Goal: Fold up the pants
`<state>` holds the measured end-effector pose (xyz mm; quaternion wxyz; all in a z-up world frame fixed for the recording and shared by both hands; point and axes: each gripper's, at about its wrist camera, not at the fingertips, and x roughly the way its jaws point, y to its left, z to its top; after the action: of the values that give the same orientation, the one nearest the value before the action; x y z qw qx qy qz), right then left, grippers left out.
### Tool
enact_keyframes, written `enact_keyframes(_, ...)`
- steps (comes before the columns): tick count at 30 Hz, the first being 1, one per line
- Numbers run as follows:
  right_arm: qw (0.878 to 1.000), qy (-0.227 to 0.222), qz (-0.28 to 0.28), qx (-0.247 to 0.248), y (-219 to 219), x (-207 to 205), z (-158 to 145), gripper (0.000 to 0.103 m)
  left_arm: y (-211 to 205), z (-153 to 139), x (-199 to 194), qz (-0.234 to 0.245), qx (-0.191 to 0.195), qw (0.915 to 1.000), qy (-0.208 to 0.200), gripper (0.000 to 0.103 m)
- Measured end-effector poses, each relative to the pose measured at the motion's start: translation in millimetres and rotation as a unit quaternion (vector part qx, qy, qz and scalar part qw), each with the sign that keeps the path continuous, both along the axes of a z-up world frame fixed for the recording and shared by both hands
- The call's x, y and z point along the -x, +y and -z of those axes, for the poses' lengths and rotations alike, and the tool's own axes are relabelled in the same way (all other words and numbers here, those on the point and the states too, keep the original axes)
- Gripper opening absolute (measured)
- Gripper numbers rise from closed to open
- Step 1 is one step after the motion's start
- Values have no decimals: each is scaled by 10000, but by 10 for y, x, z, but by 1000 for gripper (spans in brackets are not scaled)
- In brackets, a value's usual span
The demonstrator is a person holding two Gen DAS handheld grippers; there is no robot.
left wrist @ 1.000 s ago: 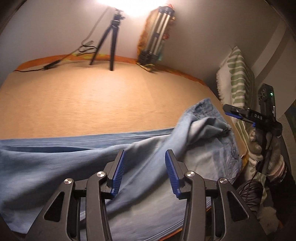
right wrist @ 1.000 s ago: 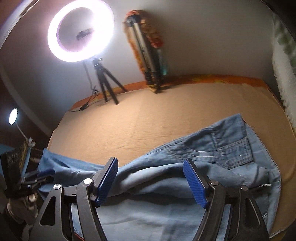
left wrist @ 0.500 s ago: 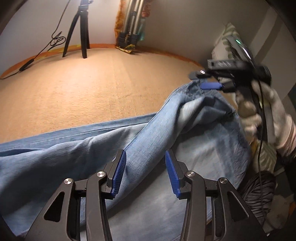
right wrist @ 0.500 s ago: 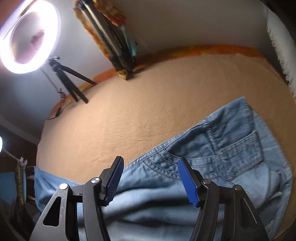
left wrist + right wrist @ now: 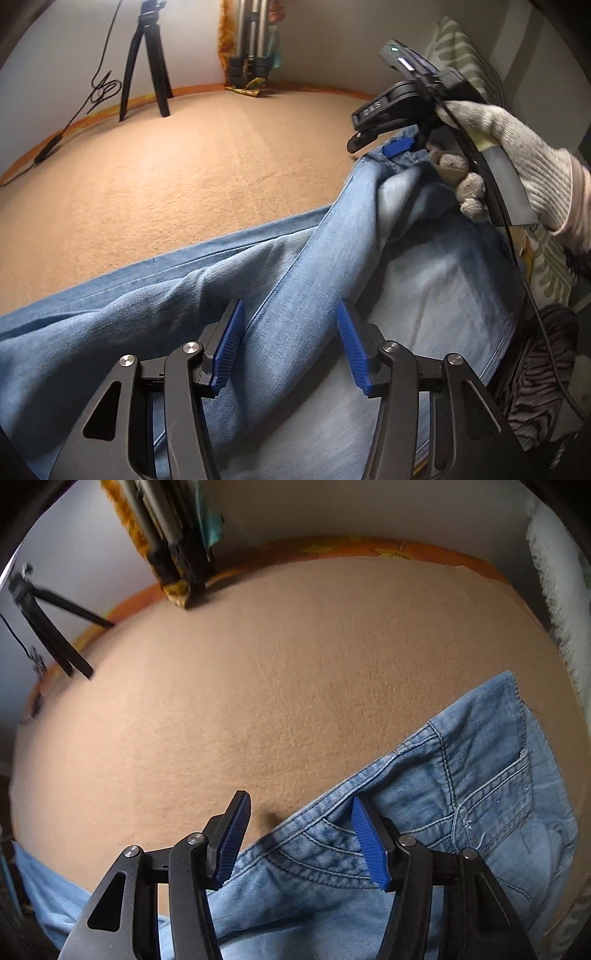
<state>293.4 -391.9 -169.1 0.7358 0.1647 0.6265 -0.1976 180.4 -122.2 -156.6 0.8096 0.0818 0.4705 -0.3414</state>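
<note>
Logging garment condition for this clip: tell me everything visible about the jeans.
The jeans are light blue, faded denim with stitched seams and a back pocket. They lie unfolded and rumpled on the tan blanket, one leg bunched into a ridge. The left gripper straddles that ridge, jaws opening. The right gripper is closing over the waistband edge.

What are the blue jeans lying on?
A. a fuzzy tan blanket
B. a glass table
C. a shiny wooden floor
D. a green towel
A: the jeans lie spread on a fuzzy tan blanket, which shows all around them in both views.
</note>
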Motion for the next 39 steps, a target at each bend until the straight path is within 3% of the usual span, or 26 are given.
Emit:
enact_keyframes(4, 9992, 227, -166, 296, 77, -6, 29, 49, 11, -29, -6, 32, 29, 10000, -4, 54)
enact_keyframes(8, 9994, 145, -154, 284, 65, 62, -11, 31, 28, -37, -12, 22, 0, 10000, -32, 57)
enact_keyframes(12, 9999, -79, -99, 25, -22, 208, -92, 17, 32, -20, 12, 83, -102, 9999, -105, 57)
enact_keyframes(17, 9982, -540, 56, -243, -111, 423, -288, 9, 69, 26, -23, 31, -64, 10000, 22, 57)
enact_keyframes(25, 9884, -1351, 251, -650, -308, 880, -710, 8, 108, 72, -33, 13, 48, 9998, 168, 57)
enact_keyframes(30, 9807, -1833, 256, -636, -208, 1318, -1032, 8, 90, 61, 30, 173, 37, 9998, 106, 56)
enact_keyframes(32, 9768, -1984, 346, -723, -169, 1528, -1088, 8, 91, 36, 95, 255, 75, 9996, 75, 52)
enact_keyframes(34, 9724, -2145, 461, -791, -156, 1776, -1108, 7, 91, 11, 147, 325, 79, 9994, 27, 39)
enact_keyframes(37, 9688, -2281, 602, -764, -116, 2190, -1101, 7, 92, -22, 243, 448, 103, 9989, -20, 27)
enact_keyframes(39, 9671, -2305, 690, -822, -87, 2418, -1039, 7, 87, -37, 307, 529, 168, 9985, 25, 25)
